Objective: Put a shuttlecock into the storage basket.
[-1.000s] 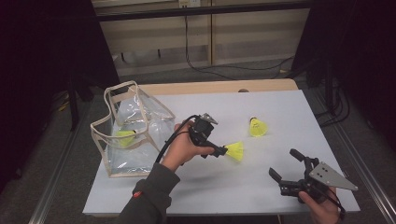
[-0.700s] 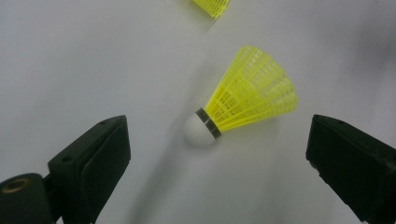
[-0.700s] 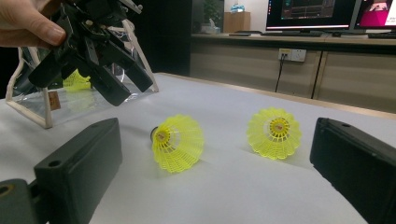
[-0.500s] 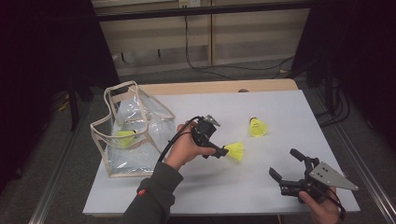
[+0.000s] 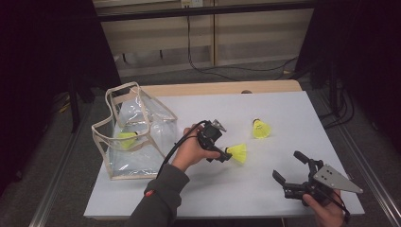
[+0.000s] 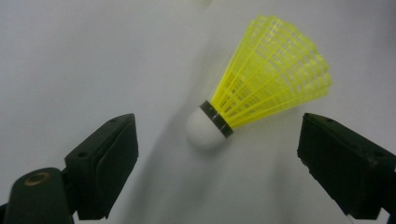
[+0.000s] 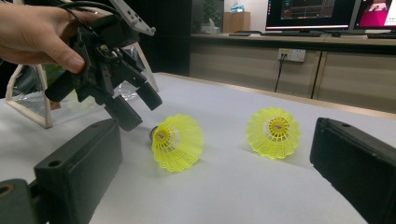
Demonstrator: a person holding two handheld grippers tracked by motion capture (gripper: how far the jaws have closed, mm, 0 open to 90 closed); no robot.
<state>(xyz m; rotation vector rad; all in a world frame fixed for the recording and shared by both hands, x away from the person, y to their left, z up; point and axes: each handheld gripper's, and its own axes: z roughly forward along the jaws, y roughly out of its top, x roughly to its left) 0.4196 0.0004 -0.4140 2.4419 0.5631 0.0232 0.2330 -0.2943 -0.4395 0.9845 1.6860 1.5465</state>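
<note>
Open tabletop, three small obstacles

Plenty of bare white table across the middle and far side, wide enough for a hand to cross. Blocked at the left edge by a clear plastic bag standing upright, mouth open upward. Lying in the centre lane, one yellow shuttlecock, framed by the parted jaws of the left gripper with room on both sides of the cork. Near it, toward the far right, a second shuttlecock, with a passable gap between the two. Near right corner taken up by the right gripper, well apart from both.
</note>
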